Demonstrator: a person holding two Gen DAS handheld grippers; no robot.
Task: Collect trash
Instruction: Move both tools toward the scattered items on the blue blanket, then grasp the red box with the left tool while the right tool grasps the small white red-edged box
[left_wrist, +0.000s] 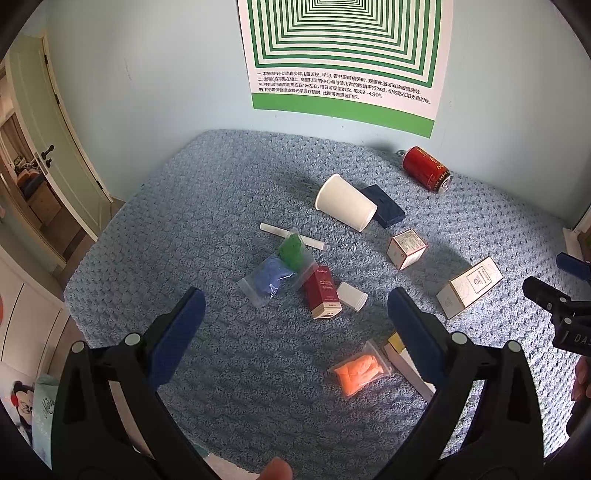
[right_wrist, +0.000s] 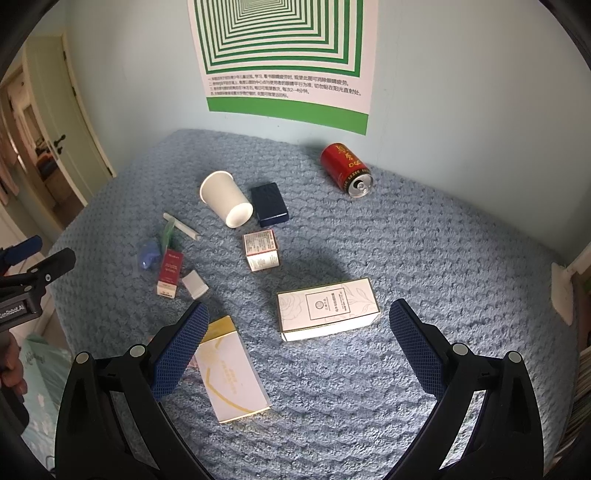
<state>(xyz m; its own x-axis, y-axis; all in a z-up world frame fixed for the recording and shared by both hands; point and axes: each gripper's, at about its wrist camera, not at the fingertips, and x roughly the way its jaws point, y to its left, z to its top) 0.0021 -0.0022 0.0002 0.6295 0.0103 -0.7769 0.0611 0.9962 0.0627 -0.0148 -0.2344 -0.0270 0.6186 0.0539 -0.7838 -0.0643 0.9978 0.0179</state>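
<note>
Trash lies scattered on a blue textured blanket (left_wrist: 229, 192). My left gripper (left_wrist: 295, 325) hangs open above it, near a dark red box (left_wrist: 322, 291), a small white tube (left_wrist: 351, 295) and an orange bag (left_wrist: 358, 373). Green (left_wrist: 293, 251) and blue (left_wrist: 271, 277) bags lie further off, by a white stick (left_wrist: 291, 236). My right gripper (right_wrist: 297, 343) is open too, with a white rose-print box (right_wrist: 327, 308) between and just beyond its fingers and a yellow-white box (right_wrist: 231, 376) by its left finger. A white paper cup (right_wrist: 225, 201), a navy box (right_wrist: 269, 205) and a red can (right_wrist: 345, 170) lie farther back.
A small square carton (right_wrist: 260, 249) lies mid-blanket. A green striped poster (right_wrist: 284, 55) hangs on the pale wall behind. An open door (left_wrist: 55, 147) stands at the left. The other gripper (left_wrist: 561, 306) shows at the left view's right edge. A finger (left_wrist: 275, 469) shows at the bottom.
</note>
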